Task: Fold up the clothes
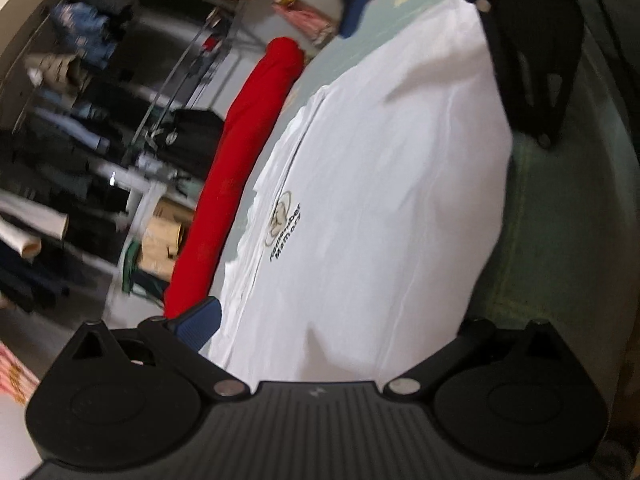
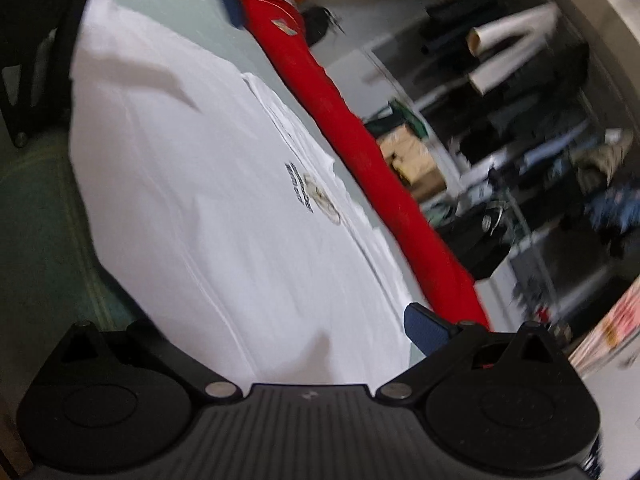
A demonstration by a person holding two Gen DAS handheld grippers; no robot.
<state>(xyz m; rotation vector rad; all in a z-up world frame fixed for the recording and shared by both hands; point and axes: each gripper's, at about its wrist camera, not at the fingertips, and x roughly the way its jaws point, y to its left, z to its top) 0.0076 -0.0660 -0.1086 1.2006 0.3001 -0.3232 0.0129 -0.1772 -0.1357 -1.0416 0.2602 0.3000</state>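
White shirt [image 1: 380,184] lies flat on the pale green worktop [image 1: 552,216], logo side up, far edge layered as if one fold is in. Step in hand looks like a mid-fold grab along the near edge.

Left tool [image 1: 320,344] sits at the near hem; blue pad [image 1: 200,326] shows on one side, the other finger is hidden by cloth, so the hem seems to run between the jaws, but pinched or spread I cannot tell. Right tool [image 2: 316,344] is the same: one blue pad [image 2: 426,326] in view, state cannot be told. Frames are blurred.

Next move likely needs both tools lifting the hem together and carrying it toward the far edge, kept level.

Red garment [image 1: 240,152] lies rolled just beside the far edge and could snag the fold. Clothes racks [image 1: 80,128] stand beyond.
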